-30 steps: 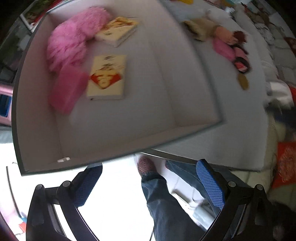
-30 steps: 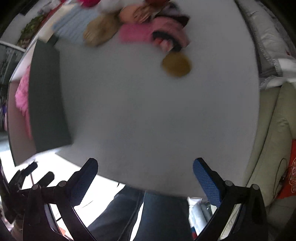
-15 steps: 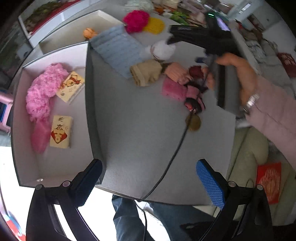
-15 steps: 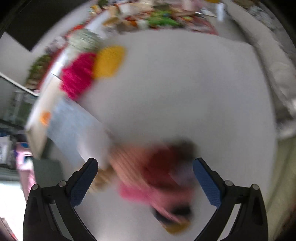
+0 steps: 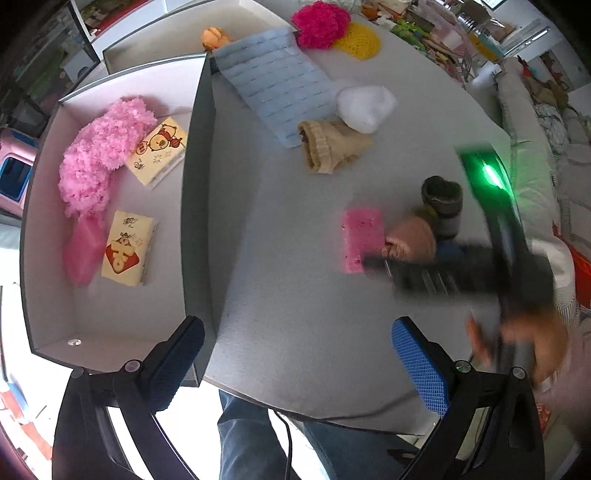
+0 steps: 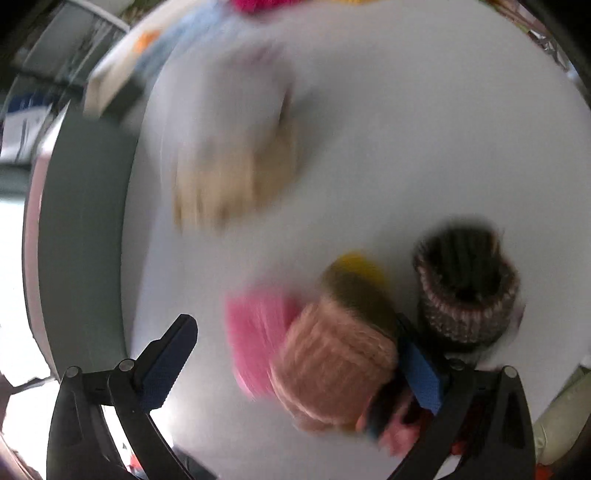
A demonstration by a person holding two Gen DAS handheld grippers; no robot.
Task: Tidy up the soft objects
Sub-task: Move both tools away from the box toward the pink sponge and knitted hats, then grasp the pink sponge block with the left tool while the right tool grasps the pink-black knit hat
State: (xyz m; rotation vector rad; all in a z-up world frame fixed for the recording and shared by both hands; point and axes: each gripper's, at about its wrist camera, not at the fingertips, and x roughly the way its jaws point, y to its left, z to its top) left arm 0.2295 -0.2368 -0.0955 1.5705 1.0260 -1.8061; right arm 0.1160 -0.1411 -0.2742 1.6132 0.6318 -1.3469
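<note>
My left gripper (image 5: 299,362) is open and empty above the table's near edge. My right gripper (image 6: 295,365) is open and low over a peach knitted hat (image 6: 332,373), which lies between its fingers beside a pink sponge (image 6: 255,325) and a dark knitted hat (image 6: 469,291); this view is blurred. In the left wrist view the right gripper (image 5: 373,258) reaches the pink sponge (image 5: 360,240), peach hat (image 5: 410,240) and dark hat (image 5: 443,195). A beige hat (image 5: 328,151), white ball (image 5: 365,103) and blue cloth (image 5: 280,92) lie farther back.
A grey-walled box (image 5: 195,192) at the left holds a fluffy pink item (image 5: 99,151), a pink sponge (image 5: 83,251) and two tissue packs (image 5: 127,249). A magenta pom-pom (image 5: 319,22) and yellow pad (image 5: 356,37) lie at the table's far side. A sofa (image 5: 535,158) stands right.
My right gripper has swung down and toward me onto the pile of hats. The left view has shifted slightly closer to the table; the hats and sponge have been pushed about.
</note>
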